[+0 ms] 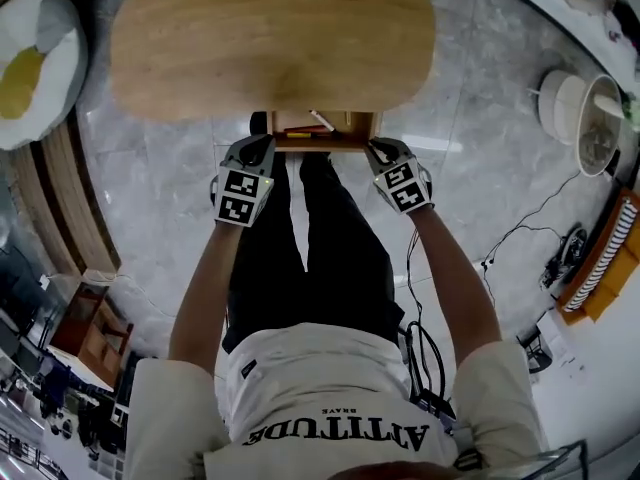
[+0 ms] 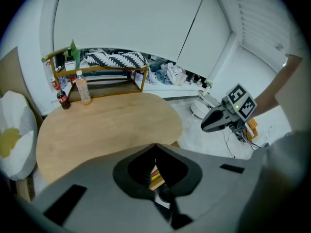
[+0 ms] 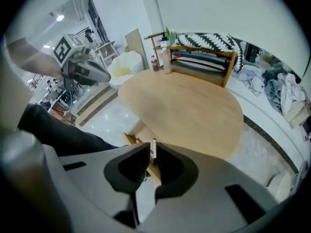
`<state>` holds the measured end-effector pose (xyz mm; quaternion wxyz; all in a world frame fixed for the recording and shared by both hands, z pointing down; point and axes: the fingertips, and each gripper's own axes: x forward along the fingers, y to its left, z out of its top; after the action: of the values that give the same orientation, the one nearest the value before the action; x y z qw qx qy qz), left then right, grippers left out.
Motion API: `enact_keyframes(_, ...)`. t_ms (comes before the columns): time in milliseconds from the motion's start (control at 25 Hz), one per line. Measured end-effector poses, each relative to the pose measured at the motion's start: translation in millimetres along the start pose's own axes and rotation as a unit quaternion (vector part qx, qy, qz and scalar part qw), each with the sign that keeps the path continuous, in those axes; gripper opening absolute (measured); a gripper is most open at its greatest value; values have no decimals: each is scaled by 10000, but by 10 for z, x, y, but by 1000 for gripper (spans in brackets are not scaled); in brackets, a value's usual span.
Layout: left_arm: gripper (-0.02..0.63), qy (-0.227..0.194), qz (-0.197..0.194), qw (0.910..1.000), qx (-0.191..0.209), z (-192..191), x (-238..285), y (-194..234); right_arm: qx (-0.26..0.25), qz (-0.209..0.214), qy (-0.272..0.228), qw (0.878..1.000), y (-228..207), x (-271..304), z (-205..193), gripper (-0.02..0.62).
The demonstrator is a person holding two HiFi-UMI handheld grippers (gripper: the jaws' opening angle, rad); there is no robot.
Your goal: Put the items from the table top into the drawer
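The oval wooden table (image 1: 270, 38) has a small drawer (image 1: 320, 145) standing open under its near edge. A white pen (image 1: 322, 120) and a yellow and red item (image 1: 298, 134) lie inside the drawer. My left gripper (image 1: 262, 148) hangs just left of the drawer front, shut with nothing in it. My right gripper (image 1: 378, 150) is just right of it, jaws together and empty. The left gripper view looks past its own jaws (image 2: 155, 147) down into the drawer. The pen (image 3: 154, 149) shows beyond the right gripper (image 3: 149, 147). A cola bottle (image 2: 62, 100) and an orange drink bottle (image 2: 83, 89) stand at the table's far edge.
A wooden rack (image 2: 104, 76) with a striped cloth stands behind the table. A white and yellow cushion (image 1: 30, 63) lies at the left. Cables (image 1: 520, 230) and a white round unit (image 1: 565, 103) sit on the marble floor at the right. The person's dark trousers (image 1: 310, 248) are below the drawer.
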<state>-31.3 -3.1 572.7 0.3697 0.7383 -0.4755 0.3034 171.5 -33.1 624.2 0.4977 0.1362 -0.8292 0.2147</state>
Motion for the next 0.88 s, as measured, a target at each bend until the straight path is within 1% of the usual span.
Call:
enact_keyframes(160, 21, -48, 33, 10000, -28, 160, -355, -240, 384, -62, -400, 9984, 8, -549, 158, 41)
enact_keyframes(280, 21, -211, 168, 9996, -45, 315, -564, -236, 529, -52, -795, 9954, -31, -832, 387, 38)
enact_keyframes(360, 21, -250, 205, 9994, -123, 368, -707, -331, 572, -17, -986, 9935, -34, -1081, 462, 34)
enact_keyframes(520, 21, -394, 289, 9984, -287, 453, -1011, -505, 519, 0, -1327, 9898, -7, -1554, 576, 21)
enact_keyframes(680, 21, -680, 419, 9961, -363, 552, -1362, -555, 432, -61, -1653, 9853, 75, -1903, 716, 18)
enact_keyframes(880, 21, -1093, 560, 9922, -192, 607, -1817, -576, 299, -226, -2088, 9773, 305, -2226, 937, 18)
